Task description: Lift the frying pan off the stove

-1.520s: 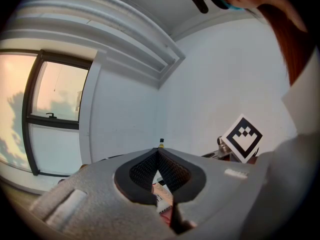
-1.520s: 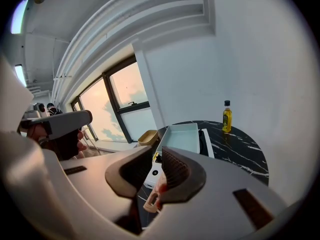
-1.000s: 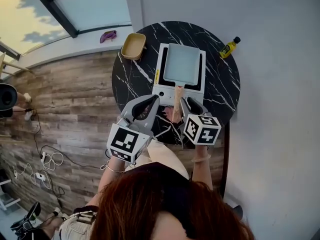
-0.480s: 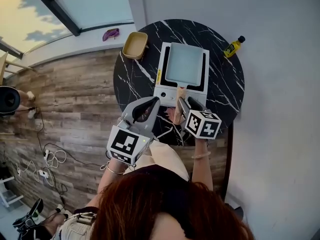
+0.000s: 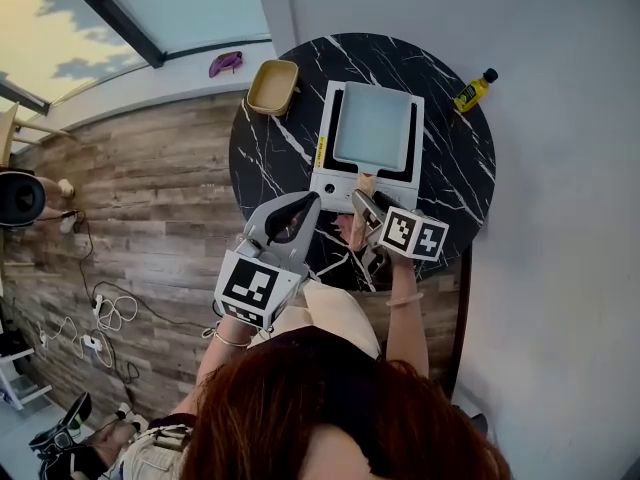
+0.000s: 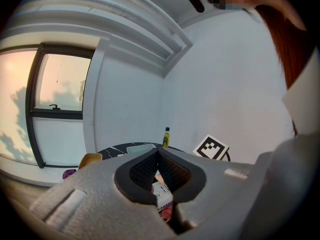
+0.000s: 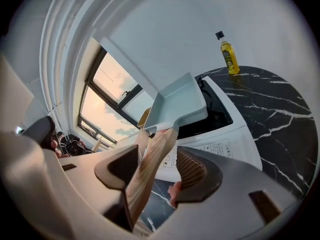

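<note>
The right tongs point(image 7: 157, 160), opening, straddle the wooden handle point(image 7: 150, 166) of the pale blue square frying pan point(image 5: 372, 125) for lifting; the left tongs point(image 6: 157, 155) rest closed and empty.

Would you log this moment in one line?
pan: on stove | right gripper: fingers opening around wooden handle | left gripper: shut, empty

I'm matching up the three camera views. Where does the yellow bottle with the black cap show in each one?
Head view: the yellow bottle is at the upper right, at the table's far right edge.
Left gripper view: the bottle is near the centre, upright at the table's far edge.
Right gripper view: the bottle is at the upper right, upright against the white wall.
Shared landmark: the black marble table it stands on.
</note>
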